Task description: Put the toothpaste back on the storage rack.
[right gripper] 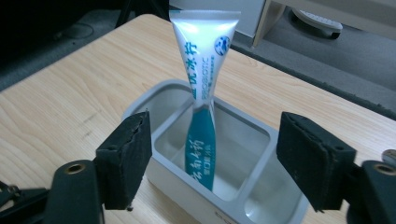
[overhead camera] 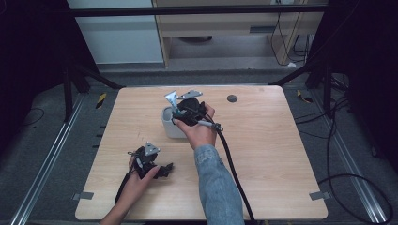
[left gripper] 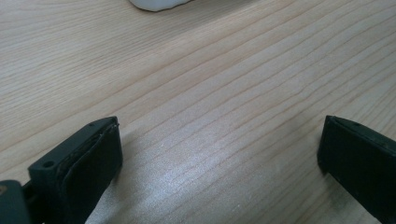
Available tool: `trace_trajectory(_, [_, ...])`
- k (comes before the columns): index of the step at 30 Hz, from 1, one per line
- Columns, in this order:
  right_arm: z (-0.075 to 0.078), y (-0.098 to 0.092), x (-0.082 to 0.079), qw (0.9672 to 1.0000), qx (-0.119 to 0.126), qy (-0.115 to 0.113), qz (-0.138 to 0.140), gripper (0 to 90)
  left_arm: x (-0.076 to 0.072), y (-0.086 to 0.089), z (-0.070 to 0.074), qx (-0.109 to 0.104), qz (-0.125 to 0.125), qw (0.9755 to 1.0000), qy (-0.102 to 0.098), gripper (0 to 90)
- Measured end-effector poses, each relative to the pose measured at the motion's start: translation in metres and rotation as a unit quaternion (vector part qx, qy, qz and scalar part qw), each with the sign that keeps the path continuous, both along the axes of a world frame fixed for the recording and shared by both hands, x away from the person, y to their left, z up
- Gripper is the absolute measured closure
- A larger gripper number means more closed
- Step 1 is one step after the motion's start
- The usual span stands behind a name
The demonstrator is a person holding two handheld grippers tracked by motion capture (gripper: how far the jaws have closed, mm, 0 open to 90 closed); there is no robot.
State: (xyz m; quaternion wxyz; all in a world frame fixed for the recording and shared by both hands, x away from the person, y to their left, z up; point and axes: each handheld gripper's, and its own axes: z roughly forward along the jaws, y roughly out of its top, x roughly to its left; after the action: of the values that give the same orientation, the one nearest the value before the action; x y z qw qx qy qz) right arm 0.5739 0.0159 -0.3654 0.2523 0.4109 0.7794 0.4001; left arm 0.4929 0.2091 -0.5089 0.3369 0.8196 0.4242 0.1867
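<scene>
A white and teal toothpaste tube [right gripper: 201, 107] stands cap-down in the larger compartment of a white holder [right gripper: 159, 168], its flat crimped end [overhead camera: 171, 98] pointing up. My right gripper [right gripper: 212, 158] hovers just in front of the holder [overhead camera: 168, 126], open, its jaws wide apart on either side of the tube without touching it. The right gripper [overhead camera: 187, 111] sits over the holder in the high view. My left gripper [left gripper: 219, 158] is open and low over bare wood, near the table's front left [overhead camera: 159, 169]. The holder's white edge [left gripper: 156, 4] peeks in at the top.
A light wooden table [overhead camera: 263, 154] carries a small dark round disc [overhead camera: 232, 98] at the back. Black cables [overhead camera: 230, 159] trail from the grippers toward the front edge. Dark frame legs and floor cables surround the table.
</scene>
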Motion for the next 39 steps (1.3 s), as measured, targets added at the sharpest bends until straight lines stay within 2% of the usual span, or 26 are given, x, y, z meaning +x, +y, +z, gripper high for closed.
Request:
trace_trajectory(2, [0.0,-0.001,0.0,1.0,-0.003,-0.001,0.002,23.8,0.0,0.0,0.0,0.0,0.0,1.0,0.0,0.0])
trace_trajectory(8, [-0.004,-0.005,0.0,0.9992,-0.031,0.024,-0.012,14.9,0.0,0.0,0.0,0.0,0.0,1.0,0.0,0.0])
trace_trajectory(10, [-0.004,-0.011,-0.003,0.9996,-0.011,0.019,-0.018,11.4,0.0,0.0,0.0,0.0,0.0,1.0,0.0,0.0])
trace_trajectory(11, [-0.004,-0.011,-0.003,0.9996,-0.011,0.019,-0.018,11.4,0.0,0.0,0.0,0.0,0.0,1.0,0.0,0.0])
trace_trajectory(12, [-0.005,-0.018,-0.006,0.9997,-0.011,0.018,-0.016,8.5,0.0,0.0,0.0,0.0,-0.001,1.0,0.0,0.0])
trace_trajectory(19, [-0.008,-0.043,-0.015,0.9993,-0.01,0.02,-0.031,7.1,0.001,-0.001,0.0,-0.001,0.0,1.0,-0.001,0.0])
trace_trajectory(23, [-0.012,-0.064,-0.023,0.9982,-0.013,0.016,-0.057,8.3,0.0,0.0,0.0,0.0,-0.002,1.0,0.0,0.0])
trace_trajectory(27, [-0.023,-0.088,-0.027,0.9962,-0.008,0.019,-0.085,9.6,0.0,-0.001,0.0,0.0,-0.002,1.0,0.0,0.0])
trace_trajectory(32, [-0.035,-0.112,-0.029,0.9929,-0.019,0.018,-0.116,9.9,0.0,-0.001,0.0,-0.003,-0.001,1.0,-0.001,0.0])
trace_trajectory(36, [-0.04,-0.121,-0.033,0.9911,-0.031,0.008,-0.129,7.0,0.0,-0.001,0.0,-0.003,-0.001,1.0,0.0,0.0])
trace_trajectory(39, [-0.043,-0.126,-0.034,0.9904,-0.037,0.008,-0.133,7.0,0.0,-0.001,0.0,0.0,-0.003,1.0,0.0,0.0])
